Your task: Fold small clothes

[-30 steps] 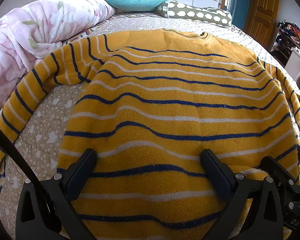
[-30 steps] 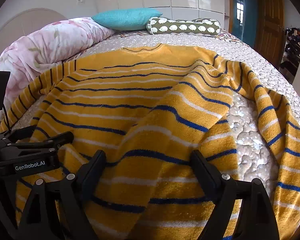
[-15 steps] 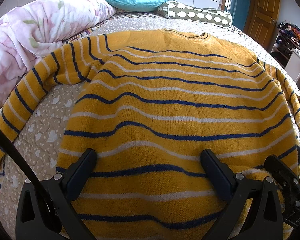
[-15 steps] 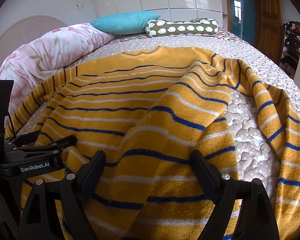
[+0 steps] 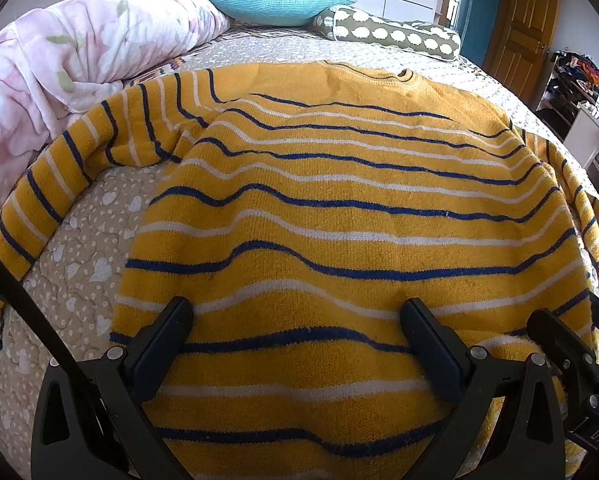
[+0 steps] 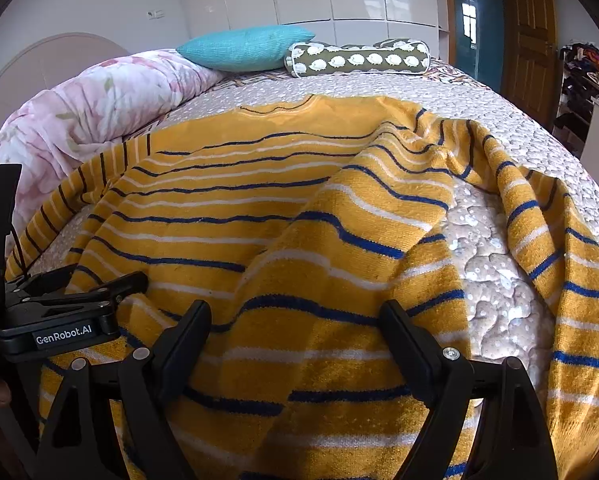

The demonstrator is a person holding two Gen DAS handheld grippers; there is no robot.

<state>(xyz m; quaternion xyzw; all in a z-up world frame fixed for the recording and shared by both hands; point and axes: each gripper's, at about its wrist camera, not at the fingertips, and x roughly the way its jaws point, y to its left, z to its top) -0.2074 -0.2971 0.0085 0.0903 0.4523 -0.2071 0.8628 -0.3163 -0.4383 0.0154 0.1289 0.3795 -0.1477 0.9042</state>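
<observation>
The bed [image 5: 99,264] carries the yellow striped sweater [image 5: 339,216] spread across its quilt, collar at twelve o'clock and hem at six under both tools. Its right side has a ridge of slack cloth running toward one o'clock in the right wrist view, and the right sleeve [image 6: 559,264] loops wide at three o'clock. That slack is the main risk: I judge a fold made now would trap the ridge and come out crooked. The left gripper [image 5: 295,332] and the right gripper [image 6: 295,332] both stand with jaws wide apart over the hem, clamping nothing; closing there may pinch only one layer.
</observation>
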